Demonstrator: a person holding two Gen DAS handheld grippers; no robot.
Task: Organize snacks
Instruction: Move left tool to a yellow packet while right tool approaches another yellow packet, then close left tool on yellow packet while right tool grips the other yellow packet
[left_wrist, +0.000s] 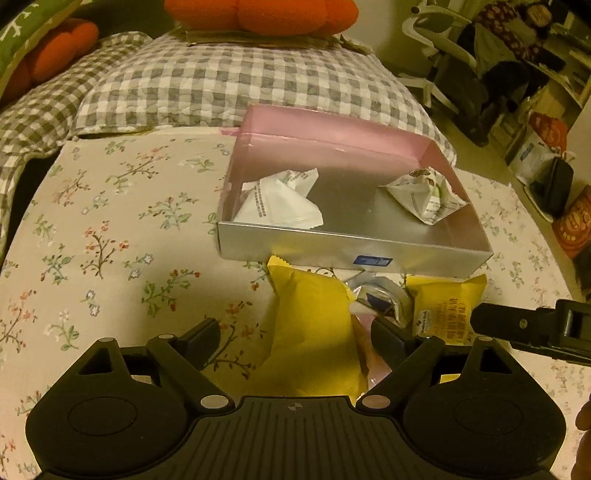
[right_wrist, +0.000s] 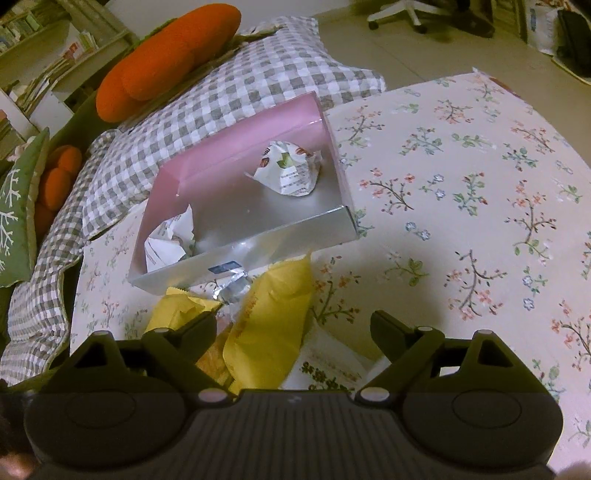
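On the floral cloth (left_wrist: 110, 206), just in front of the box (left_wrist: 354, 247), lies a small heap of snacks: a large yellow pack (left_wrist: 314, 332), a second yellow pack (left_wrist: 443, 306) to its right, and a foil wrapper (left_wrist: 376, 295) between them. The box, silver outside and pink inside, already holds two white packets, one (left_wrist: 280, 201) at its left and one (left_wrist: 424, 195) at its right, with bare floor between them. The left gripper (left_wrist: 295, 339) is spread wide and holds nothing; the large yellow pack lies between its fingers, though contact cannot be judged. The right gripper (right_wrist: 295, 332) is likewise wide open and empty, poised over the same heap, with a yellow pack (right_wrist: 269, 325) and a pale printed packet (right_wrist: 332, 365) between its fingers. Seen from the left wrist, the right gripper's finger (left_wrist: 517, 325) stands just beside the second yellow pack. The step in hand appears to be picking one snack from the heap. To do it well, only one gripper should close at a time, since both crowd one pile; the fingers should straddle the pack's puffed middle rather than its crimped edge, and close gently, as the pack is soft and air-filled and may slip or crush. The lift should clear the box's near wall before the pack is released onto the bare middle.
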